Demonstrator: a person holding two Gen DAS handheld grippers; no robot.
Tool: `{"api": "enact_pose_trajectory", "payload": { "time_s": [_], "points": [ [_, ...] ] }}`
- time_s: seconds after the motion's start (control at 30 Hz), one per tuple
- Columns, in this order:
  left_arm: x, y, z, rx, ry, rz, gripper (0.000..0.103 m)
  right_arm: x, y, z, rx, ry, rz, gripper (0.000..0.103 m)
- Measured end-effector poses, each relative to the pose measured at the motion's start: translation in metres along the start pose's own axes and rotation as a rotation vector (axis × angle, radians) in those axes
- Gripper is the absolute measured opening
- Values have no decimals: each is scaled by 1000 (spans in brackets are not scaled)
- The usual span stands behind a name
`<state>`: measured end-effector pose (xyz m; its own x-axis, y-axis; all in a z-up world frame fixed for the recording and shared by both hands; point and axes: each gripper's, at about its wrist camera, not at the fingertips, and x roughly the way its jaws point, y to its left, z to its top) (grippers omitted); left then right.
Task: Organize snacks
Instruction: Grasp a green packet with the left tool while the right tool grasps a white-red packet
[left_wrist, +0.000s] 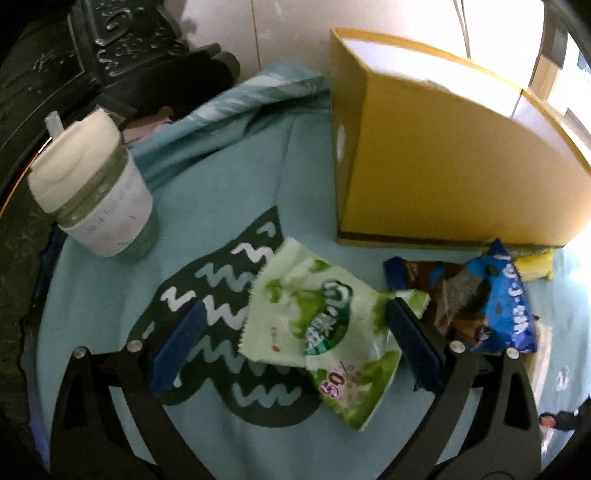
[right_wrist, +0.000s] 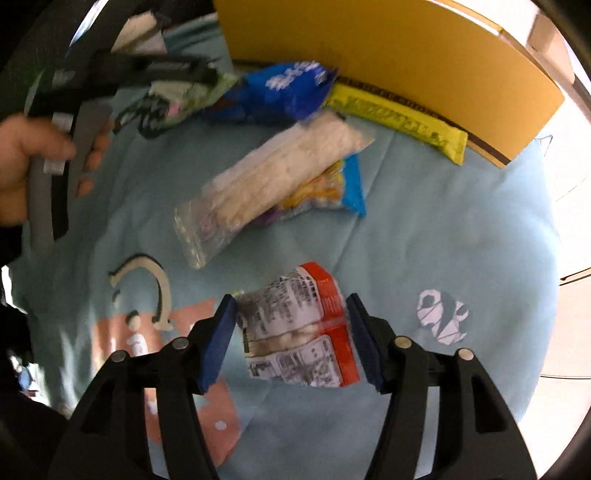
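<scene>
Down near the cloth's (right_wrist: 424, 229) front edge, the red packet (right_wrist: 303, 328) sits right between the right gripper's (right_wrist: 291, 339) half-spread pads with its long side running along them, while the left gripper (left_wrist: 291, 343) hangs wide open around the green packet (left_wrist: 317, 325).

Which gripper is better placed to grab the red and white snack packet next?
Right. The right gripper already straddles the red and white packet, jaws open on either side. The left gripper is over the green packet.
</scene>
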<state>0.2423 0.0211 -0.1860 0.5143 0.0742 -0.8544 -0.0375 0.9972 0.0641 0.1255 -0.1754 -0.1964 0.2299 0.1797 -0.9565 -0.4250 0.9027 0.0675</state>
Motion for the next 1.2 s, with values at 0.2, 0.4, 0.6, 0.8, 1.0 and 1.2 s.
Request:
{"api": "enact_pose_trajectory", "payload": {
  "time_s": [0.2, 0.4, 0.6, 0.8, 1.0, 1.2],
  "points": [
    [6, 9, -7, -34, 12, -76, 58, -4, 11, -10, -48, -20, -32, 36],
    [-19, 9, -19, 51, -44, -161, 31, -20, -4, -22, 23, -49, 11, 34],
    [-44, 6, -48, 61, -69, -222, 24, -44, -16, -36, 66, -87, 32, 34],
    [-68, 1, -70, 62, -80, -278, 22, -57, -15, -44, 77, -112, 34, 34],
    [-114, 3, -93, 46, -134, -325, 21, -82, -19, -47, 106, -181, 39, 34],
    [-152, 0, -100, 71, -179, -362, 21, -102, -26, -53, 158, -232, 49, 34]
  ]
}}
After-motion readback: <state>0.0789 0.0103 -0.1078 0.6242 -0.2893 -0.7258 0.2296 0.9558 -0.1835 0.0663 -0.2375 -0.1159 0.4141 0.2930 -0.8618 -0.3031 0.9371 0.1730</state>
